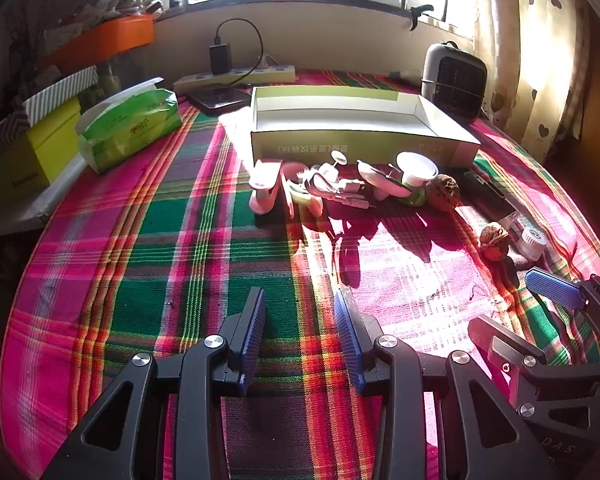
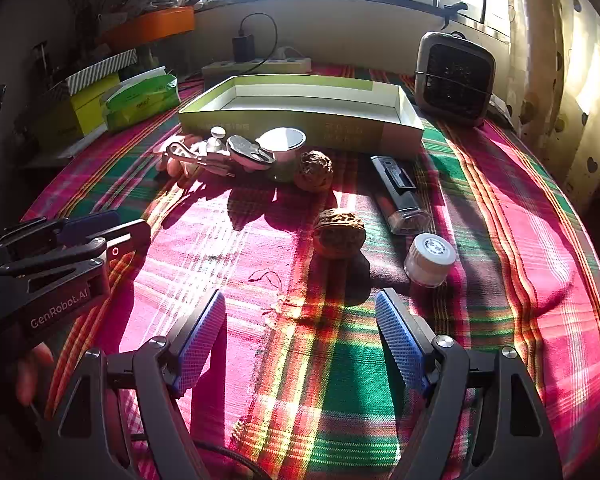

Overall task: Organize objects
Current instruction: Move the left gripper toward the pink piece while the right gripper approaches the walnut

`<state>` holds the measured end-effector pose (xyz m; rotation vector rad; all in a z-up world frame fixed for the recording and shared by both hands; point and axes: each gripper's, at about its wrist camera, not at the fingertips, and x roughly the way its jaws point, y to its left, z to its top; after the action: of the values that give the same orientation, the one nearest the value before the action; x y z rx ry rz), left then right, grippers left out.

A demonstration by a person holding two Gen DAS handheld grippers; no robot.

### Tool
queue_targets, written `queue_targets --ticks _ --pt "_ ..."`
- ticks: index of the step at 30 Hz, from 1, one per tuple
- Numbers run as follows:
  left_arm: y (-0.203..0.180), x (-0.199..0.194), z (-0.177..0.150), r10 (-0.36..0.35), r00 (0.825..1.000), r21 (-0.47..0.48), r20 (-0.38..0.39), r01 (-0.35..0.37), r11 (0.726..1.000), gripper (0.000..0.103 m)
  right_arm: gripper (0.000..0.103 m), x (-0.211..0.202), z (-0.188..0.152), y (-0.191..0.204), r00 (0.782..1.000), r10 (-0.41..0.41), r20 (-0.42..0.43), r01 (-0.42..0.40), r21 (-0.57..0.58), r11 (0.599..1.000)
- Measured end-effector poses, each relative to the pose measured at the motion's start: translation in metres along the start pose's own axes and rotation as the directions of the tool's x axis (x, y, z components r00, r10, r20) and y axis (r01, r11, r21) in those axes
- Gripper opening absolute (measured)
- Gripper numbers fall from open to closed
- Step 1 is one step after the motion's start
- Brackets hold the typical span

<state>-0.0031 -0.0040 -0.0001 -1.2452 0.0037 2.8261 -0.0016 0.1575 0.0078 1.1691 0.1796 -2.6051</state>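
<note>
Walnut [image 2: 339, 237] dead ahead of right claw [image 2: 300, 336], pads apart, prob first pick. Left claw [image 1: 300, 336] apart too, empty. Open box [image 2: 410, 120] waiting behind clutter.

Worktop cloth [image 2: 500, 208] is loud pink, green and orange plaid. The box [image 2: 300, 122] is olive-green outside, white inside, and both tools have blue ribbed pads [image 1: 256, 328].
</note>
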Motion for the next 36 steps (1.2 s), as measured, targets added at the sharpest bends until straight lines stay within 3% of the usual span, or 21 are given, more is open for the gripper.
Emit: queue_targets --ticks 21,36 --pt "0.001 0.004 0.005 0.017 1.0 0.029 -0.003 -0.017 0.999 0.034 0.078 0.003 0.005 -0.016 1.0 -0.019 -0.009 0.019 0.022 1.0" --pt "0.022 0.016 0.023 -0.028 0.999 -0.009 -0.026 0.028 1.0 0.034 0.078 0.019 0.026 -0.03 0.998 -0.027 -0.049 0.028 0.022 0.999"
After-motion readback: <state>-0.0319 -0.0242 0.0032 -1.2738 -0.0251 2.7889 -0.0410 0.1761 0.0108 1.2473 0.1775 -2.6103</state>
